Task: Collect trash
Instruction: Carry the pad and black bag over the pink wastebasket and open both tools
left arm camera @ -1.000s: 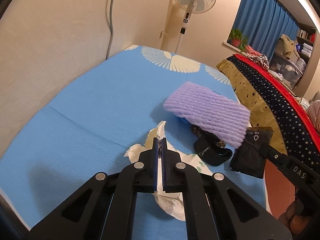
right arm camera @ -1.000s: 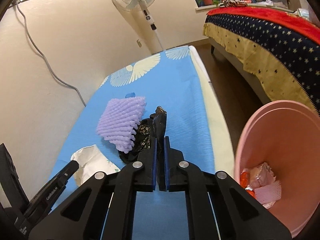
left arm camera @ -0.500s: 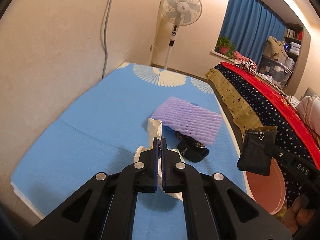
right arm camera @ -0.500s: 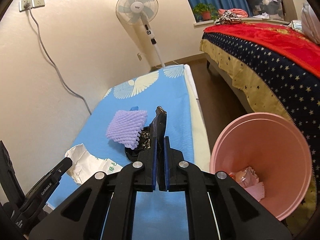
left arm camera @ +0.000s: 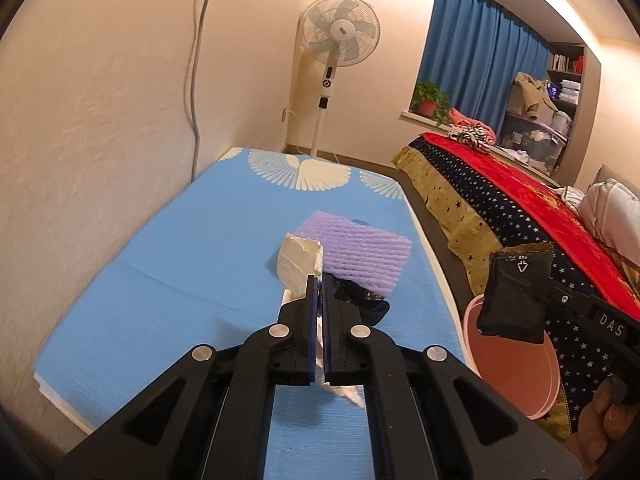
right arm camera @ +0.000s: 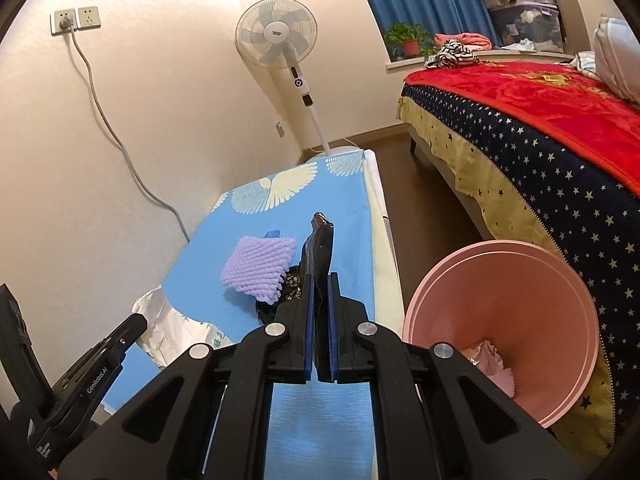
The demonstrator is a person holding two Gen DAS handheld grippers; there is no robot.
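Observation:
My left gripper (left arm camera: 318, 280) is shut on a crumpled white wrapper (left arm camera: 300, 260), lifted above the blue mat (left arm camera: 180, 272). The same wrapper (right arm camera: 168, 320) hangs at the left in the right wrist view. My right gripper (right arm camera: 319, 280) is shut on a black packet (right arm camera: 320, 248), which the left wrist view shows as a black packet (left arm camera: 516, 292) held over the pink bin (left arm camera: 516, 368). The pink bin (right arm camera: 520, 280) stands right of the mat with some trash inside. A purple foam net (left arm camera: 360, 256) and a black scrap (left arm camera: 368, 308) lie on the mat.
A standing fan (left arm camera: 340, 40) is beyond the mat's far end. A bed with a starred cover (right arm camera: 540, 152) runs along the right, with bare floor (right arm camera: 424, 208) between it and the mat. A cable (right arm camera: 112, 128) hangs down the left wall.
Both grippers have risen and drawn back from the mat with their loads. The white wrapper has come off the mat, and the black packet now hangs above the pink bin.

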